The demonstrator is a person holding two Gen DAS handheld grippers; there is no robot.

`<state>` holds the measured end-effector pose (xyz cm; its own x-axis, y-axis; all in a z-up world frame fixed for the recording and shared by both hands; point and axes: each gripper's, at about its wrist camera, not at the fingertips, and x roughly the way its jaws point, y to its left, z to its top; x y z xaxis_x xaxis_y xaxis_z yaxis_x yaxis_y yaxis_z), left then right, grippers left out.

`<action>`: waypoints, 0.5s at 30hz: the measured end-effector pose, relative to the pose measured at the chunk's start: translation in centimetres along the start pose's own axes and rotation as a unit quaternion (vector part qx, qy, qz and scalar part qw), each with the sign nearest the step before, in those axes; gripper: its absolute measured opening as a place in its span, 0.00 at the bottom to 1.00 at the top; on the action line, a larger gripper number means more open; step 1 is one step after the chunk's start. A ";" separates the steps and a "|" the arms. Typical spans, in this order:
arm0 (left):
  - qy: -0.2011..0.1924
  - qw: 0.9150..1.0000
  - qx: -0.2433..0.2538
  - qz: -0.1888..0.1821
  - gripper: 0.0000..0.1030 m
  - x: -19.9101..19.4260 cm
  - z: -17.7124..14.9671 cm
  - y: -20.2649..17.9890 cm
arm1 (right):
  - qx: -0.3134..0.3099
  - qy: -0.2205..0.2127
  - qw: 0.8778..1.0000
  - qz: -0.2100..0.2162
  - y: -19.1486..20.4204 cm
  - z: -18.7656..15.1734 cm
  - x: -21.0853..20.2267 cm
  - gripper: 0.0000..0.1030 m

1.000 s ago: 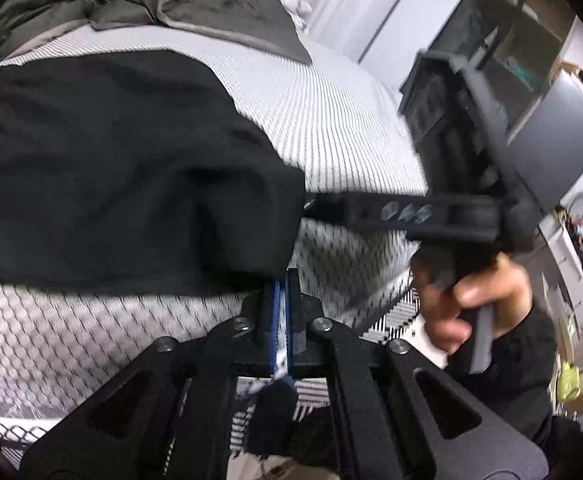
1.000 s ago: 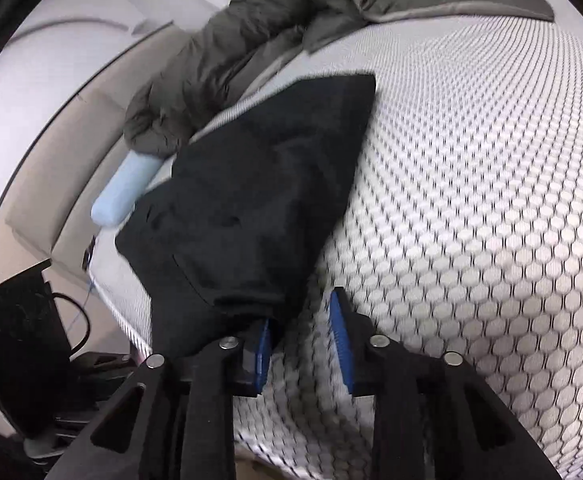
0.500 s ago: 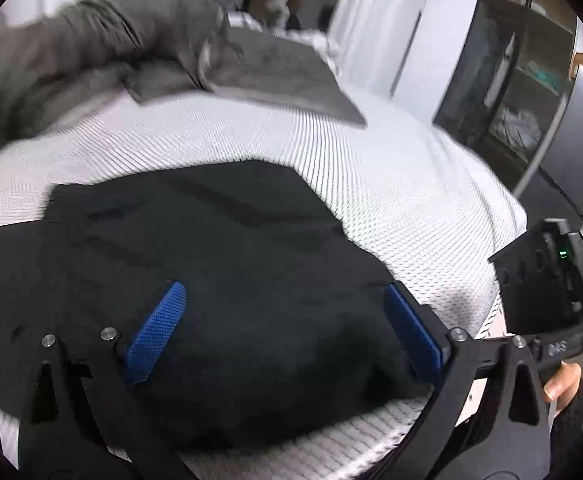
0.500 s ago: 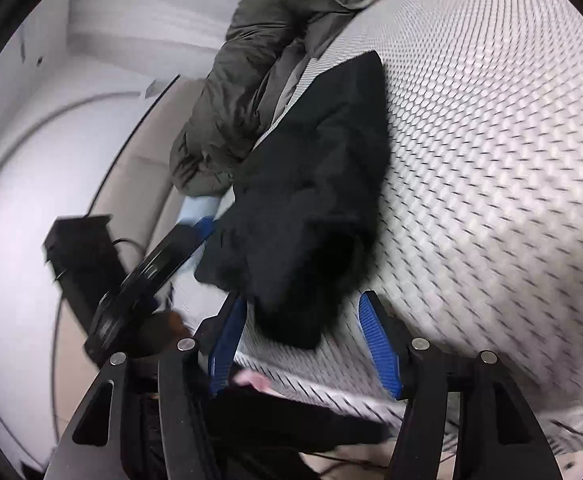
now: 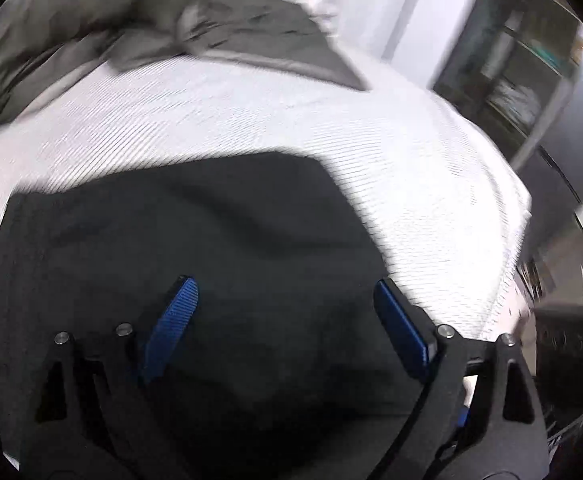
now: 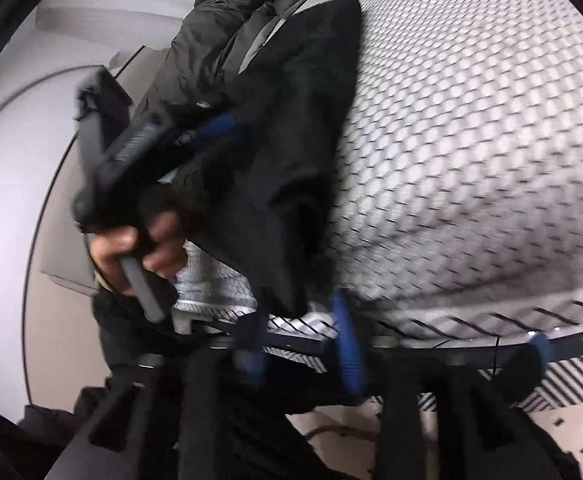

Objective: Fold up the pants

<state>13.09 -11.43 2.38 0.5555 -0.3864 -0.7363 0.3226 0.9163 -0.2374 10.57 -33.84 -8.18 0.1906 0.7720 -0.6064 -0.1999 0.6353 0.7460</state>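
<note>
L gripper [image 5: 285, 320] angled down over black pants [image 5: 211, 240] on bed [image 5: 411, 168], fingers spread, nothing pinched, just narrowing slightly; R gripper [image 6: 303, 344] blurred, fingers apart, just closing, empty.

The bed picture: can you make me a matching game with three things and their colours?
Things:
1. pants
2. bed cover
3. pads of the left gripper

Colours:
A. blue
B. black
C. white

Pairs: 1-B, 2-C, 3-A
</note>
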 end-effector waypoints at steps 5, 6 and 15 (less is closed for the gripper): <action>0.088 0.991 0.098 0.022 0.78 5.4 3.5 -4.3 | 0.004 -0.043 0.999 0.009 0.0 0.3 -1.9 0.52; 0.125 0.987 0.095 0.028 0.61 7.4 4.0 -4.2 | 0.007 -0.047 0.999 0.007 0.1 0.9 -1.6 0.52; 0.159 0.985 0.069 0.002 0.46 10.0 5.4 -3.0 | 0.069 -0.052 0.994 0.070 -1.6 5.8 0.4 0.52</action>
<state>21.80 -18.62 -0.85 0.2967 -0.3103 -0.9032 0.4340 0.8862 -0.1619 16.54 -34.65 -7.96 0.2693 0.8419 -0.4677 -0.0982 0.5071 0.8563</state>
